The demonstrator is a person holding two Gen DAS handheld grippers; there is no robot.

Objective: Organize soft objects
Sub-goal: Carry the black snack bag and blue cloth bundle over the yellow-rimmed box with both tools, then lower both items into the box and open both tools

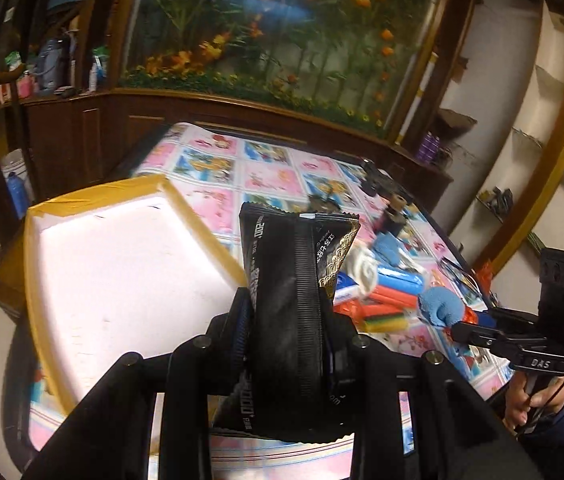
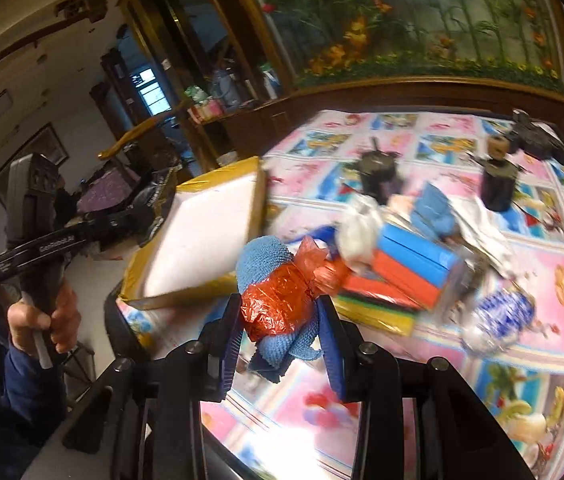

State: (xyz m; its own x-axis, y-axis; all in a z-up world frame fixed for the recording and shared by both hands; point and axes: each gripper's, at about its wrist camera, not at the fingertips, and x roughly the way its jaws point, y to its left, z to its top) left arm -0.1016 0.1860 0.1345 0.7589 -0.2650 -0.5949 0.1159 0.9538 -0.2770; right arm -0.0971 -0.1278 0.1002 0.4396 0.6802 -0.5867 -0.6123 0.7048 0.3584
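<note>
1. Your left gripper [image 1: 282,300] is clamped on a black packet [image 1: 282,280], raised and pointing forward.
2. Your right gripper [image 2: 280,316] pinches a blue-and-orange bundle [image 2: 278,288], fingers narrowed around it.

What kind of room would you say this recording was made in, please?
Most likely a lived-in home, perhaps a dining or living room: a table under a cartoon-print tablecloth, dark wooden cabinets with bottles on them, and a large flower mural on the wall behind.

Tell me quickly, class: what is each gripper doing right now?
Left gripper: shut on a black snack packet.
Right gripper: shut on a blue knitted cloth and a crumpled orange plastic bag.
</note>
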